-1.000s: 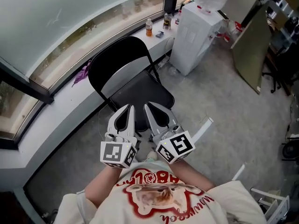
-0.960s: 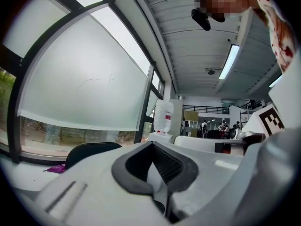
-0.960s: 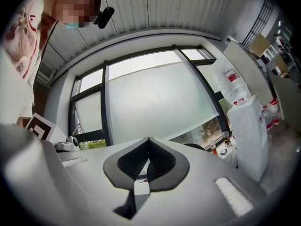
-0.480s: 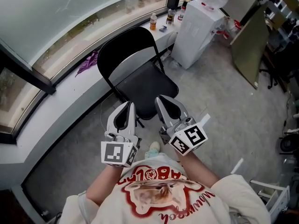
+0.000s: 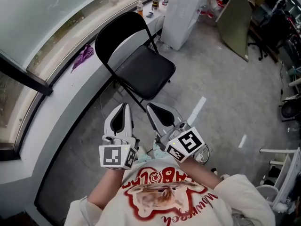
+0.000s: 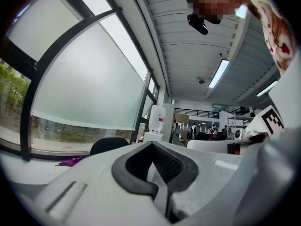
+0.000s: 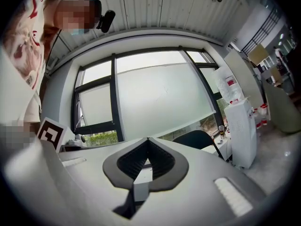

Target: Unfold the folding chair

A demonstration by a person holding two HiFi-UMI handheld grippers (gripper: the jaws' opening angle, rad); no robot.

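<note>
Placement of the folding chair (image 5: pixel 143 72) relative to the two hand-held grippers, as we see it in the head view and both gripper views. The chair is black and stands opened out on the grey floor (image 5: pixel 211 79), its seat level and its rounded backrest toward the white window sill (image 5: pixel 56 102). A white water dispenser (image 5: pixel 181 11) stands beyond it, and a purple cloth (image 5: pixel 83 59) lies on the sill to its left. We hold the left gripper (image 5: pixel 123 106) and the right gripper (image 5: pixel 150 107) side by side close to the body, both pointing toward the chair and both clear of it. In the head view the seat lies above and slightly to the right of the gripper tips, and one front leg runs down toward the gap between them; we cannot tell how near that leg is. In the left gripper view, the left gripper (image 6: pixel 153 143) has its jaws brought together with nothing between them. The top of the chair (image 6: pixel 108 145) shows low and to the left of the tips, with the cloth (image 6: pixel 69 162) further left and the dispenser (image 6: pixel 156 121) behind. In the right gripper view, the right gripper (image 7: pixel 147 139) likewise has its jaws closed and empty. There the chair (image 7: pixel 195 138) sits to the right of the tips, in front of the window, with the dispenser (image 7: pixel 240 126) further right.
</note>
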